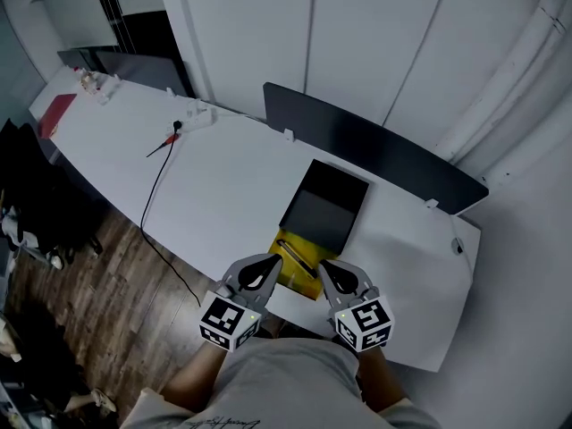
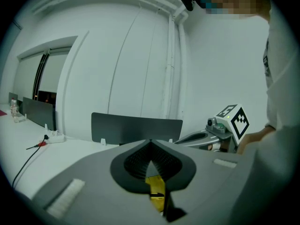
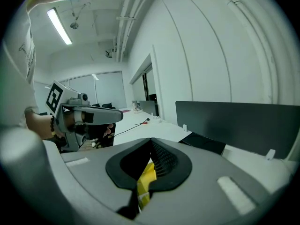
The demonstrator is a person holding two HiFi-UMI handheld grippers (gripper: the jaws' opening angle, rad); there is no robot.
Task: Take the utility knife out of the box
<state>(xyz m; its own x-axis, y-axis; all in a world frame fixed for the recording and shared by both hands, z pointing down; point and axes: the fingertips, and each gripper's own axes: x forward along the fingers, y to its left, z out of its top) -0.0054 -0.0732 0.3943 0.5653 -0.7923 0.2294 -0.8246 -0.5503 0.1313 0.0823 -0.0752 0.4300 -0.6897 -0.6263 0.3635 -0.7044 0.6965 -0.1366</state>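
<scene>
My left gripper point(image 1: 268, 264) and right gripper point(image 1: 329, 271) both have their jaws together and hold nothing. The slim dark utility knife point(image 1: 299, 256) lies in the open yellow box point(image 1: 284, 277) between them, slanting from far-left to near-right. Its near end looks closest to my right gripper.

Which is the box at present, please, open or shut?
Open: the box shows its yellow inside, its black lid lying back flat.

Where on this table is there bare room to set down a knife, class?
Free: the white table stretch between the black cable and the black lid; also the right end, between lid, dark divider and front edge. Crowded: the front edge, where the yellow box lies by the left gripper and right gripper.
</scene>
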